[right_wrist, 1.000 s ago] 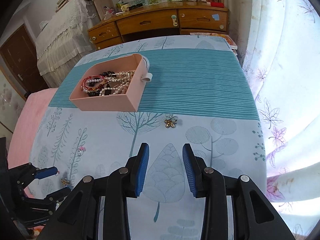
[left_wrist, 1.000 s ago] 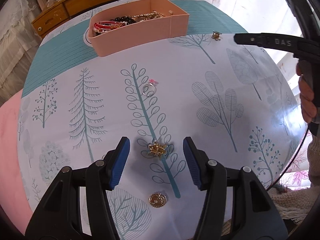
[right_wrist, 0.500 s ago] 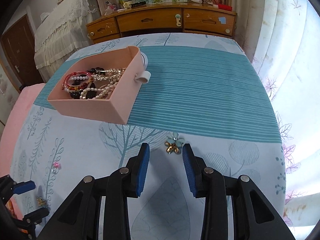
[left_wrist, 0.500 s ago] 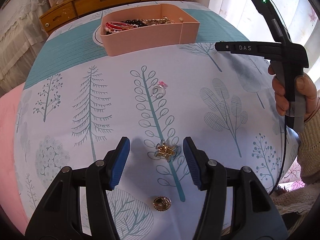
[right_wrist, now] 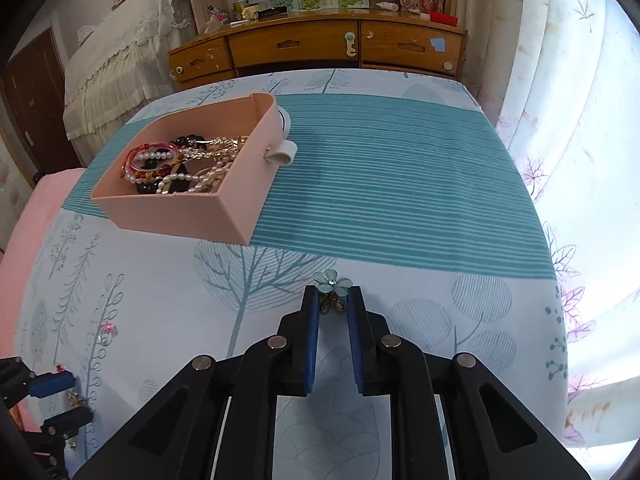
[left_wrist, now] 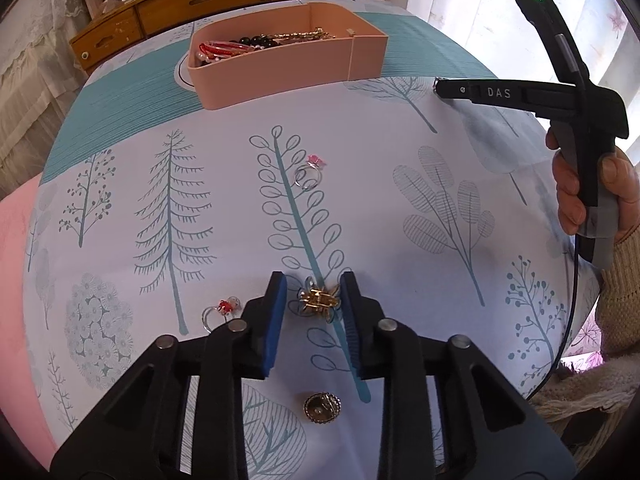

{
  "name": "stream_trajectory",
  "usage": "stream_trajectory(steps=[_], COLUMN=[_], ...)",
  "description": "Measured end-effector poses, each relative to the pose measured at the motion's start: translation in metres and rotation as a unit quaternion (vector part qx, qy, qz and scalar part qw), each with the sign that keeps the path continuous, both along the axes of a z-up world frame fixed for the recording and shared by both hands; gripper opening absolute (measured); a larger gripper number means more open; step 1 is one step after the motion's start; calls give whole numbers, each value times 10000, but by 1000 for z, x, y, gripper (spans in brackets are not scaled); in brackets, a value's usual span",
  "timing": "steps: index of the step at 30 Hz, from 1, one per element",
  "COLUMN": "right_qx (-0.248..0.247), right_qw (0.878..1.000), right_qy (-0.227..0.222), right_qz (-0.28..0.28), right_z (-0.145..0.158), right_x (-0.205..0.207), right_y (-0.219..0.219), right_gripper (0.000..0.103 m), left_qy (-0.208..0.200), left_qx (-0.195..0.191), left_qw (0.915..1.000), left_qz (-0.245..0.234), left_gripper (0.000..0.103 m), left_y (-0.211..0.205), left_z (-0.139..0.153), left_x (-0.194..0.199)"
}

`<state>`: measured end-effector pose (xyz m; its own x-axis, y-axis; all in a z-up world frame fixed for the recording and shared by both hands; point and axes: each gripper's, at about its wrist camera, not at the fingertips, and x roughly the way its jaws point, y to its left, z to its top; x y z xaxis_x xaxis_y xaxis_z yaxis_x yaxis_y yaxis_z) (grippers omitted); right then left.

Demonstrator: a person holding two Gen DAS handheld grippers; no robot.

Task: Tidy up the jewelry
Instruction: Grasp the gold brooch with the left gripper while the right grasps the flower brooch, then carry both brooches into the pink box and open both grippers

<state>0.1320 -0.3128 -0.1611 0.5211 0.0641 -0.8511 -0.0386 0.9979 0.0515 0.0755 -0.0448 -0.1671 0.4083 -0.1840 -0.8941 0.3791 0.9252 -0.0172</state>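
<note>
The left gripper [left_wrist: 313,303] was closing around a gold clip [left_wrist: 319,300]. The right gripper [right_wrist: 333,300] was closing on a blue flower brooch [right_wrist: 332,281], the pink tray [right_wrist: 176,210] at ten o'clock.

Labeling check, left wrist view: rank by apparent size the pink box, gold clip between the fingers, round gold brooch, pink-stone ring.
1. pink box, by far.
2. gold clip.
3-4. round gold brooch and pink-stone ring look alike; brooch sits nearer the camera, so unranked.
</note>
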Motion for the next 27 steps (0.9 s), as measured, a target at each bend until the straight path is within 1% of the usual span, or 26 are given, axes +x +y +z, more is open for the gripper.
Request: stream_trajectory(steps=[1, 2, 8, 13, 18, 23, 27], right_qx=[32, 77, 297, 365, 400, 357, 480], right_qw=[10000, 10000, 9990, 9969, 9947, 9915, 9893], right_qy=[-12, -28, -245, -560, -757, -1006, -1098], right_qz=[15, 34, 239, 417, 565, 746, 834], right_z=[1, 3, 21, 47, 76, 110, 136], right_x=[-5, -8, -30, -48, -56, -51, -37], right_y=[0, 0, 6, 10, 21, 40, 52], right_gripper=[14, 14, 14, 14, 14, 14, 14], left_qy=[-8, -17, -95, -194, -444, -735, -867], left_qx=[3, 12, -31, -176, -306, -582, -806], left_qw=[10000, 10000, 9999, 9997, 9984, 9949, 9917], left_qz=[-13, -22, -6, 25, 150, 365, 504], left_gripper=[18, 18, 17, 17, 17, 17, 17], left_y=[-1, -1, -3, -1, 7, 16, 15], left_z=[0, 0, 3, 18, 50, 97, 126], left_x=[0, -1, 0, 6, 32, 77, 121])
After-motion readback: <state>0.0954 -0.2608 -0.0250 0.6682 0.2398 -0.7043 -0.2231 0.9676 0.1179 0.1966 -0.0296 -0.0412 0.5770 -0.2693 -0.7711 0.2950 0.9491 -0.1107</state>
